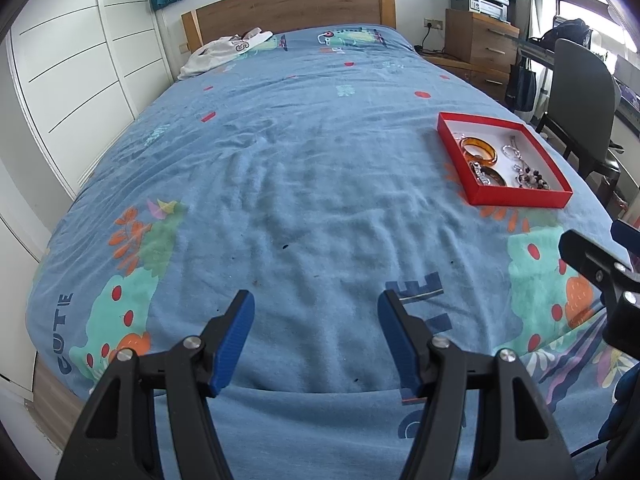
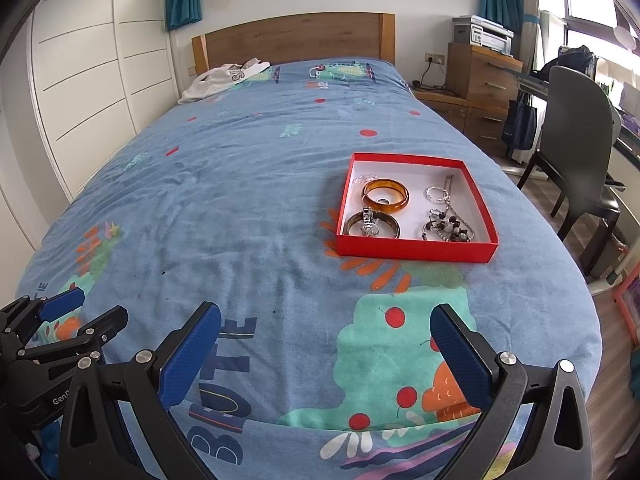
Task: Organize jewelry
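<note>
A red box (image 2: 416, 250) with a white inside lies on the blue bedspread; it also shows in the left wrist view (image 1: 516, 199). In it are an amber bangle (image 2: 385, 195), a dark bangle (image 2: 390, 226) with a silver piece across it, a silver ring chain (image 2: 438, 193) and a beaded necklace (image 2: 450, 230). My left gripper (image 1: 316, 302) is open and empty, low over the near end of the bed. My right gripper (image 2: 326, 314) is open and empty, in front of the box. The left gripper also shows at the right wrist view's left edge (image 2: 84, 304).
The bed (image 2: 240, 200) has a wooden headboard (image 2: 296, 36) and a white garment (image 2: 224, 76) near it. White wardrobe doors (image 2: 88, 80) stand on the left. A wooden drawer unit (image 2: 480, 76) with a printer and a dark chair (image 2: 580, 148) stand on the right.
</note>
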